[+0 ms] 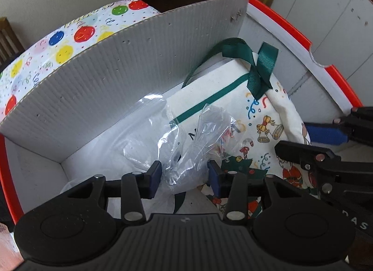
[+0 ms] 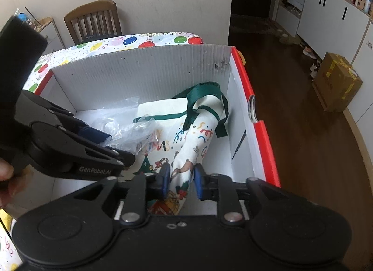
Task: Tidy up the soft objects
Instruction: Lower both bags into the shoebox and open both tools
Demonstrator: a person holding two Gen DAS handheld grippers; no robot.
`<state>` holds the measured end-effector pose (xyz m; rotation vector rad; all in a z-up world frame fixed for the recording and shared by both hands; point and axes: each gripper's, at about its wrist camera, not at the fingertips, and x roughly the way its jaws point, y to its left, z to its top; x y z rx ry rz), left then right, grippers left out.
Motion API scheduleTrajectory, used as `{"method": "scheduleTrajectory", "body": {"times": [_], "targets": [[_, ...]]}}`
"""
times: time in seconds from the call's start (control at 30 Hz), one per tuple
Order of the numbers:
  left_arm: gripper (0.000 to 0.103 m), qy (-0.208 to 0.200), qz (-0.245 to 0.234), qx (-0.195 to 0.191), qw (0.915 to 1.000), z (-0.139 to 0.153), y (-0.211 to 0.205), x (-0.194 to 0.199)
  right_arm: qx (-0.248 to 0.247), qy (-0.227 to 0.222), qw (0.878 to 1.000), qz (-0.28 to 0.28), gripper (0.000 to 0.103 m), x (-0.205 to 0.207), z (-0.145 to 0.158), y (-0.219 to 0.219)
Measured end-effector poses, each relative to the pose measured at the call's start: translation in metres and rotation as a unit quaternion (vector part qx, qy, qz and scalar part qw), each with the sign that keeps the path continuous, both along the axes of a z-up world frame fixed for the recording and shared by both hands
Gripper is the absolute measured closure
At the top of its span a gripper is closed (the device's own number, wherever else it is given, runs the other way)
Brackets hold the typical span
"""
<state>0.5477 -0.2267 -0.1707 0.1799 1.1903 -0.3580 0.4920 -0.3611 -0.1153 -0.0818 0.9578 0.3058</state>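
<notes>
Balloon-print tablecloth (image 1: 70, 40) lies behind my box (image 1: 130, 65). Inside the box, my left gripper (image 1: 184, 177) straddles a plastic bag (image 1: 186, 154), jaws spread. My right gripper (image 2: 180, 181) loosely brackets the tote (image 2: 186, 145), jaws slightly apart.

Inside the box (image 2: 244, 79) my way is crowded: the cloth bag (image 2: 198, 135) fills the centre and right of the frame, crumpled plastic (image 1: 186, 145) lies at centre. Bare floor shows at lower left. The grey divider (image 1: 105, 72) walls off the top.
</notes>
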Motion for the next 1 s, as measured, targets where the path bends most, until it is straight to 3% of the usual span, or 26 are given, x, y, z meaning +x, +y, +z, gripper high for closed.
{"method": "scheduleTrajectory", "body": {"times": [0.07, 0.37, 0.7, 1.0], "targets": [[0.053, 0.001, -0.005, 0.000, 1.0000, -0.002, 0.000, 0.000, 0.001, -0.002, 1.000, 0.000, 0.068, -0.002, 0.000, -0.002], [0.040, -0.019, 0.000, -0.001, 0.9998, 0.012, 0.001, -0.007, 0.015, -0.009, 1.000, 0.002, 0.057, -0.006, 0.007, -0.003], [0.040, -0.048, 0.016, -0.043, 0.9978, 0.041, 0.011, -0.025, 0.050, -0.023, 0.998, -0.002, 0.046, -0.020, 0.029, -0.013], [0.040, -0.098, 0.020, -0.071, 0.9924, 0.079, 0.021, -0.055, 0.078, -0.051, 0.996, -0.006, 0.040, -0.036, 0.055, -0.015]]}}
